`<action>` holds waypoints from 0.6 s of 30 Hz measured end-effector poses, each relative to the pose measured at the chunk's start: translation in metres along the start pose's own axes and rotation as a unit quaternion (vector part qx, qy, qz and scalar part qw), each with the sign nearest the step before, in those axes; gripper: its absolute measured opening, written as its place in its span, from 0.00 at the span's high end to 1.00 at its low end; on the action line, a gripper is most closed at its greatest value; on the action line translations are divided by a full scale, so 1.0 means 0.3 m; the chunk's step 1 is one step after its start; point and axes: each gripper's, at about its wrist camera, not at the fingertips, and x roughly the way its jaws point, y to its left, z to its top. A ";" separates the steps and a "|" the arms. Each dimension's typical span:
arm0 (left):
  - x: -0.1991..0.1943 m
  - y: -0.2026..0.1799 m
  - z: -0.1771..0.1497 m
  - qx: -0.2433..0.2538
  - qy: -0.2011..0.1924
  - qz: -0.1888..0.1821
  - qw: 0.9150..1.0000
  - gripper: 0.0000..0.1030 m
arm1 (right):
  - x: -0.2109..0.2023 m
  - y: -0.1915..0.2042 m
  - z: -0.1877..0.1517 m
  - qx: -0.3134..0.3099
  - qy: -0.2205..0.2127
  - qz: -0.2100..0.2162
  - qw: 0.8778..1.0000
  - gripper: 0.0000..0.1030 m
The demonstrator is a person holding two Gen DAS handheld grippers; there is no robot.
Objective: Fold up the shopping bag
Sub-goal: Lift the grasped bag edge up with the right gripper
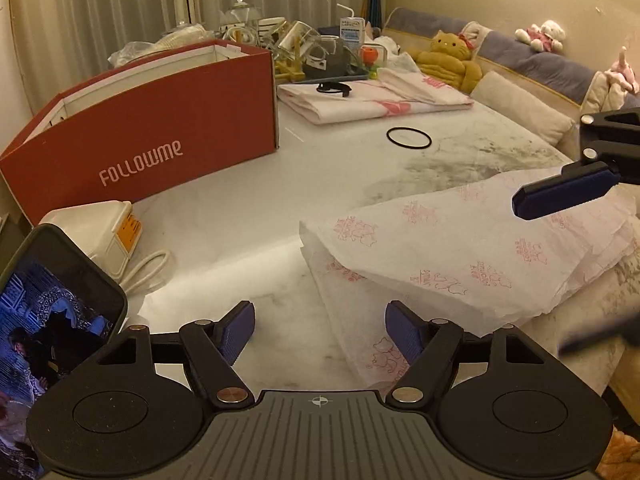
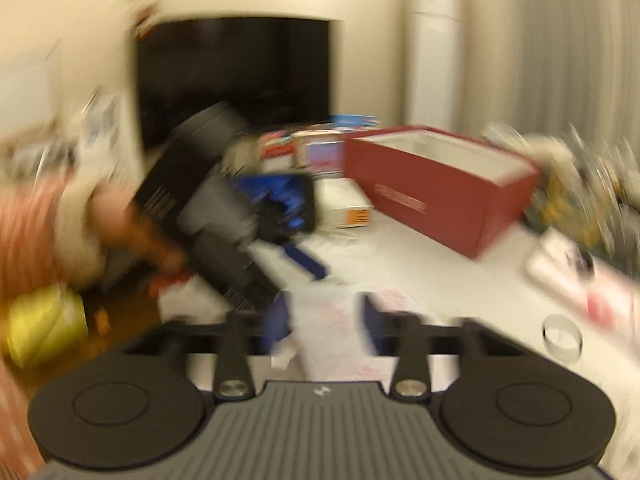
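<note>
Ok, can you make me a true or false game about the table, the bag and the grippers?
1. The left gripper is squeezing the shopping bag. False: it is open, with nothing between its pads.
2. The red box says FOLLOWME. True.
3. A black ring lies on the bare table. True.
4. The shopping bag is blue. False: it is white with pink prints.
5. The right gripper is open. True.

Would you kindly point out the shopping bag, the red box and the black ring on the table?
shopping bag (image 1: 472,248): left wrist view, on its folded top layer.
red box (image 1: 160,136): left wrist view, on its long printed side.
black ring (image 1: 409,137): left wrist view, on its near edge.
</note>
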 end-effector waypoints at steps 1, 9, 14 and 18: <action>0.003 -0.002 0.001 0.003 0.002 0.001 1.000 0.29 | 0.011 0.044 -0.004 -0.053 0.008 -0.012 0.999 0.41; -0.001 -0.109 0.022 0.071 0.016 0.034 0.997 0.29 | 0.139 0.132 -0.043 -0.146 0.066 -0.090 0.983 1.00; -0.015 -0.099 0.018 0.064 0.022 0.020 0.998 0.29 | 0.089 -0.001 0.020 -0.018 0.021 -0.087 0.996 1.00; -0.026 -0.096 0.003 0.055 0.017 0.015 0.998 0.29 | 0.048 -0.083 0.064 0.036 -0.021 -0.102 0.994 1.00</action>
